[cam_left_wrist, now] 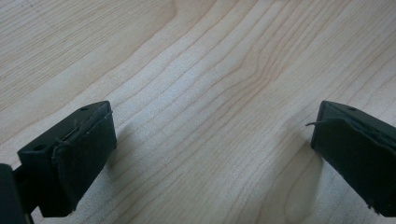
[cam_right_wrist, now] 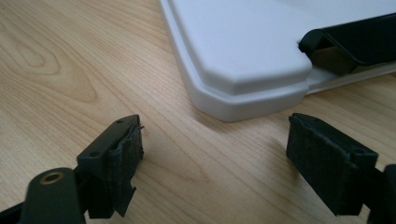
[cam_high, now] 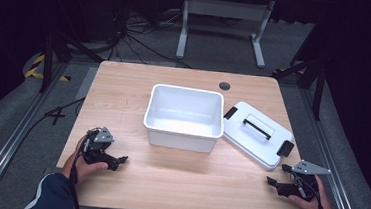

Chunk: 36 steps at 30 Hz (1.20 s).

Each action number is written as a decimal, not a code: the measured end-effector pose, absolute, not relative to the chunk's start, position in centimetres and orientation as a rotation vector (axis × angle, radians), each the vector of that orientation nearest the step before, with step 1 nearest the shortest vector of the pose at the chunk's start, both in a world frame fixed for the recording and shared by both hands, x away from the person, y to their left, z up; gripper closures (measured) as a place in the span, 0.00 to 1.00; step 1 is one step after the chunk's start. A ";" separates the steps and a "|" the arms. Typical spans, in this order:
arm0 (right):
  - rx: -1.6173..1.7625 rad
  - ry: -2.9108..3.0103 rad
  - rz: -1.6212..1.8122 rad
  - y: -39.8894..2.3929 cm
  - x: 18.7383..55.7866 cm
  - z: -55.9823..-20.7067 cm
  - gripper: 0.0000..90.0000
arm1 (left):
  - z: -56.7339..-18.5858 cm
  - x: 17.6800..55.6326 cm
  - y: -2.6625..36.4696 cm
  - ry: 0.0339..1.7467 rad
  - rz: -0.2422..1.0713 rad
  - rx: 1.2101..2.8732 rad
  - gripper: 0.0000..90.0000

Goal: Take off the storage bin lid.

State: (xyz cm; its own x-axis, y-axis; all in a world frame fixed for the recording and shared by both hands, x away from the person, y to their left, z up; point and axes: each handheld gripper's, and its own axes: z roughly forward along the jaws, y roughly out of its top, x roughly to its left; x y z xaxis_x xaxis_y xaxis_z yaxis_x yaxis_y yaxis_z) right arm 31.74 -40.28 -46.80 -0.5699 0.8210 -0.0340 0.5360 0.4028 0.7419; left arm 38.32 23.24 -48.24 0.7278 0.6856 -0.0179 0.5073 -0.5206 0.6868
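Note:
An empty white plastic bin (cam_high: 184, 117) stands in the middle of the wooden table (cam_high: 125, 84). Its white lid (cam_high: 257, 133), with a black handle and black latches, lies flat just to the bin's right. My left gripper (cam_high: 120, 161) rests near the table's front left, jaws wide open over bare wood (cam_left_wrist: 210, 112). My right gripper (cam_high: 273, 182) sits at the front right, open, just short of the lid's near corner (cam_right_wrist: 243, 79). One black latch (cam_right_wrist: 350, 42) of the lid shows in the right gripper view. Nothing is between either pair of jaws.
A round cable hole (cam_high: 224, 85) sits in the table's far right area. Beyond the table stand a white desk frame (cam_high: 224, 17) and loose cables on a grey floor. Metal rails run along both sides of the table.

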 end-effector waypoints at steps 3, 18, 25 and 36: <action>1.165 2.269 0.985 -40.3 31.7 -46.8 0.21 | -48.2 38.3 23.3 0.895 0.330 2.242 0.01; 1.172 2.267 0.990 -40.3 31.7 -46.8 0.21 | -48.2 38.5 23.3 0.878 0.322 2.246 0.00; 1.170 2.268 0.989 -40.3 31.7 -46.8 0.21 | -48.2 38.5 23.3 0.874 0.329 2.246 0.00; 1.167 2.268 0.988 -40.3 31.7 -46.8 0.21 | -48.2 38.5 23.3 0.878 0.321 2.247 0.00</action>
